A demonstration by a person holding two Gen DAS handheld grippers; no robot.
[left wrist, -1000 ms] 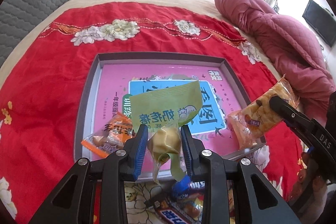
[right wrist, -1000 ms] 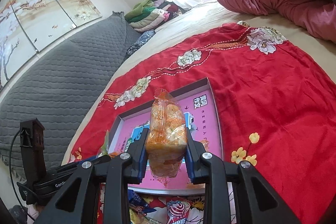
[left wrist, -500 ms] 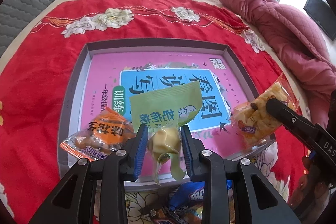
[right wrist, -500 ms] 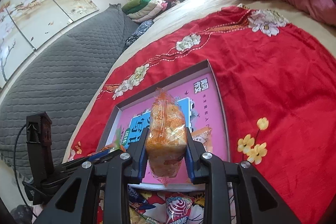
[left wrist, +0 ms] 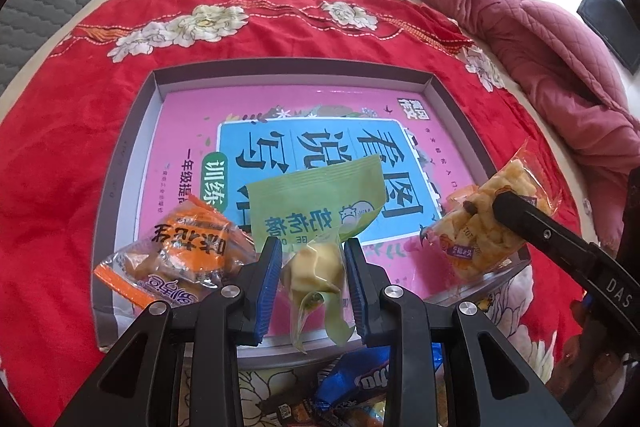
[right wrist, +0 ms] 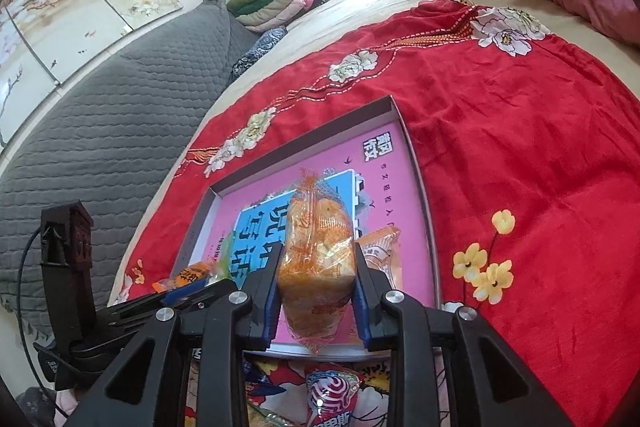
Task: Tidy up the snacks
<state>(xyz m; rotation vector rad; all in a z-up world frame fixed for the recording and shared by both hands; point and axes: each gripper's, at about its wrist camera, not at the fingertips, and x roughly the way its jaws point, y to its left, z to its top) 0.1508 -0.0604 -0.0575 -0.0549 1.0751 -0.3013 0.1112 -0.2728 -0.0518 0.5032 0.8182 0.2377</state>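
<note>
My left gripper is shut on a green snack packet and holds it over the near edge of a grey-rimmed tray with a pink book cover inside. An orange snack packet lies in the tray's near left corner. My right gripper is shut on an orange cracker packet, over the tray's near right part; that packet also shows in the left wrist view. Another orange packet lies in the tray beside it.
The tray sits on a red flowered cloth on a bed. Several loose snacks lie in front of the tray, among them a blue packet and a red lollipop packet. A pink quilt is heaped at the right, a grey headboard at the left.
Both grippers have moved forward and lower toward the tray with their packets; the tray looks larger and nearer. Both stay shut.
</note>
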